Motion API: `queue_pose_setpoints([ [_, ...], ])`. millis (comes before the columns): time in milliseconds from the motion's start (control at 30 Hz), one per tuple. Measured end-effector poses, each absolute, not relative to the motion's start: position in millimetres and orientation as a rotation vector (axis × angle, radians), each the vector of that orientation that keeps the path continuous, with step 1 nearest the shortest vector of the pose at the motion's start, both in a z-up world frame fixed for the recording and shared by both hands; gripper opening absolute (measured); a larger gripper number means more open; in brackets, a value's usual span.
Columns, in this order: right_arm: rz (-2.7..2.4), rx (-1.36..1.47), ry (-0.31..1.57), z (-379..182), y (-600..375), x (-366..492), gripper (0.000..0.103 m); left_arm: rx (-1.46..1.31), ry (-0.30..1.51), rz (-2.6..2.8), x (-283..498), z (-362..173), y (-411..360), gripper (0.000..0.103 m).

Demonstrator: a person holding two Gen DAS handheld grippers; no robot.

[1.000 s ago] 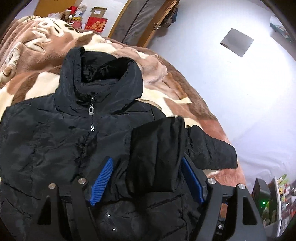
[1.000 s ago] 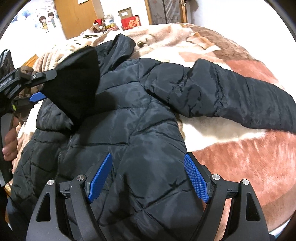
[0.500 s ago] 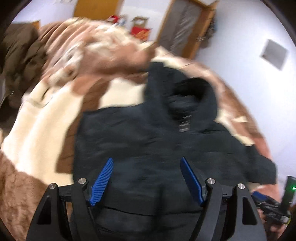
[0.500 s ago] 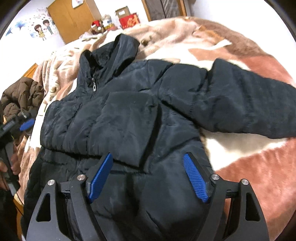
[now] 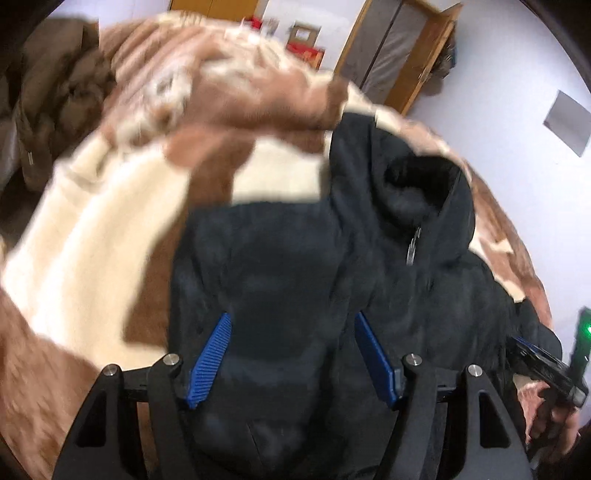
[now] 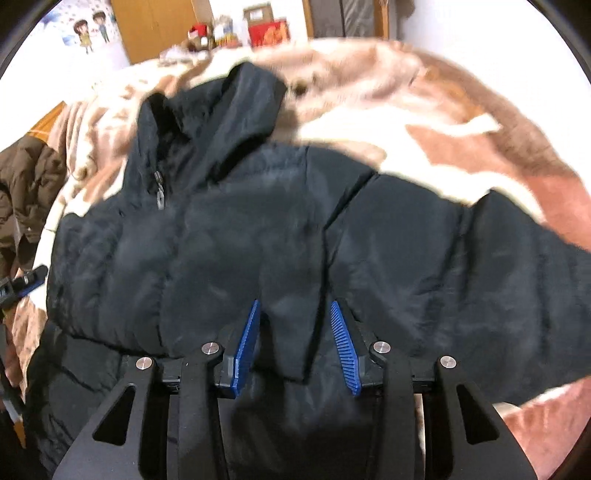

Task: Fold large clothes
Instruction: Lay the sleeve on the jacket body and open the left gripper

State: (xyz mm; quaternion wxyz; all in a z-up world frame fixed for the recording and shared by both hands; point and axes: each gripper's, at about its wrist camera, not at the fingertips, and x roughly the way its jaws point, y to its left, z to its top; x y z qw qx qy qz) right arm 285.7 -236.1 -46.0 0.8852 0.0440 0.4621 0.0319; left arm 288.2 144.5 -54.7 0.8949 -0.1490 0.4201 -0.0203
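Note:
A black hooded puffer jacket [image 5: 332, 280] lies face up on a brown and cream blanket [image 5: 92, 258]. One sleeve is folded across its chest [image 6: 229, 266]; the other sleeve [image 6: 480, 280] stretches out to the right. My left gripper [image 5: 291, 350] is open and empty above the jacket's left side. My right gripper [image 6: 295, 339] hovers over the folded sleeve's cuff with its jaws half closed, a narrow gap between the blue pads [image 6: 247, 343], nothing held. The right gripper also shows at the left wrist view's right edge [image 5: 546, 369].
A brown coat [image 6: 26, 199] lies at the blanket's left edge. Boxes and clutter [image 6: 258, 29] sit by the wooden doors beyond the bed. The white floor [image 5: 517, 74] lies to the right of the bed.
The left gripper let go of the sleeve, which now lies across the chest, and swung left. The right gripper moved in over the cuff and its jaws narrowed.

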Motion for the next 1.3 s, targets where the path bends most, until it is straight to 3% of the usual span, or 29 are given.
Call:
queue_pose_setpoints([
  [133, 0.11, 0.085, 0.915, -38, -223, 301, 0.041, -0.246, 0.855, 0.017, 321, -53, 151, 0.071],
  [367, 0.118, 0.073, 1.049, -102, -213, 362, 0.041, -0.235, 0.958, 0.094, 366, -109, 153, 0.073],
  [633, 0.111, 0.036, 1.061, -112, -217, 368, 0.043, -0.175, 0.922, 0.127, 366, -123, 139, 0.075],
  [700, 0.102, 0.043, 1.064, -99, -218, 367, 0.043, -0.191, 0.935, 0.132, 363, -112, 141, 0.073],
  [767, 0.093, 0.046, 1.024, -78, -218, 354, 0.043, -0.214, 0.92, 0.107, 349, -92, 143, 0.064],
  [933, 0.129, 0.047, 0.952, -57, -217, 301, 0.043, -0.209, 0.832, 0.037, 295, -61, 137, 0.064],
  [1067, 0.136, 0.026, 1.056, -101, -211, 312, 0.043, -0.207, 0.942, 0.057, 298, -96, 132, 0.064],
  [1300, 0.144, 0.019, 1.106, -104, -211, 327, 0.044, -0.175, 0.958, 0.069, 309, -121, 123, 0.07],
])
